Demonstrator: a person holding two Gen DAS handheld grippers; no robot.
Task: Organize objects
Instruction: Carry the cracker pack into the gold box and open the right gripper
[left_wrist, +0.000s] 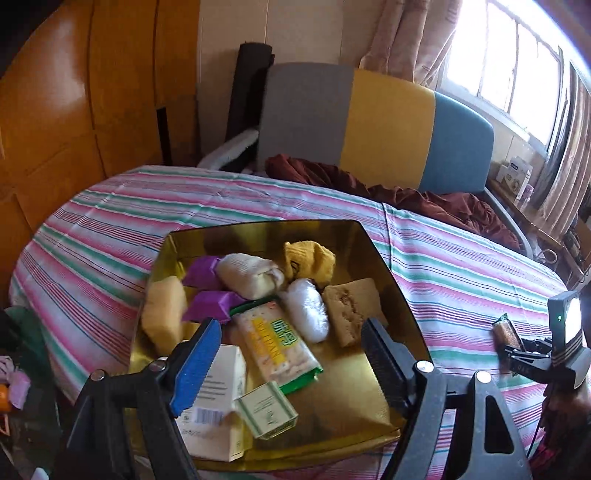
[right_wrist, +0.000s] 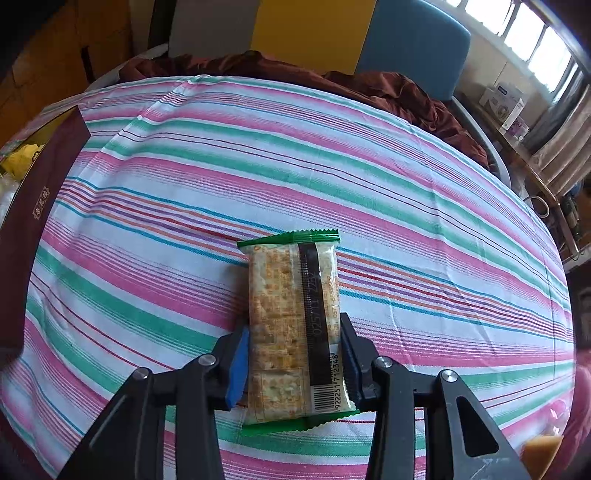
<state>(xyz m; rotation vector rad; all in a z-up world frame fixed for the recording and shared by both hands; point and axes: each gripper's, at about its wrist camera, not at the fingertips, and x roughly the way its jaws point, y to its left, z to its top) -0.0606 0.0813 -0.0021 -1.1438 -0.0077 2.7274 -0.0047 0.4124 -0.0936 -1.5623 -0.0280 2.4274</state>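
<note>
A gold-lined box (left_wrist: 373, 258) lies on the striped bed and holds a cracker pack (left_wrist: 277, 347), purple packets (left_wrist: 207, 302), rolled socks (left_wrist: 247, 275), a yellow sock (left_wrist: 310, 258), a white bundle (left_wrist: 308, 308), a white carton (left_wrist: 221, 402) and a small green-striped tin (left_wrist: 266, 410). My left gripper (left_wrist: 291, 362) is open and empty just above the box's near end. My right gripper (right_wrist: 293, 363) is shut on a green-edged cracker pack (right_wrist: 291, 317), held over the bedsheet. It also shows in the left wrist view (left_wrist: 508, 341), right of the box. The box's maroon side (right_wrist: 37, 206) is at the left.
The bed has a pink, green and white striped sheet (right_wrist: 369, 184). A dark red blanket (left_wrist: 406, 192) is bunched at the far edge before a grey, yellow and blue headboard (left_wrist: 384, 125). A wooden wardrobe (left_wrist: 74, 92) stands left; a cluttered shelf under the window (right_wrist: 517, 122) is right.
</note>
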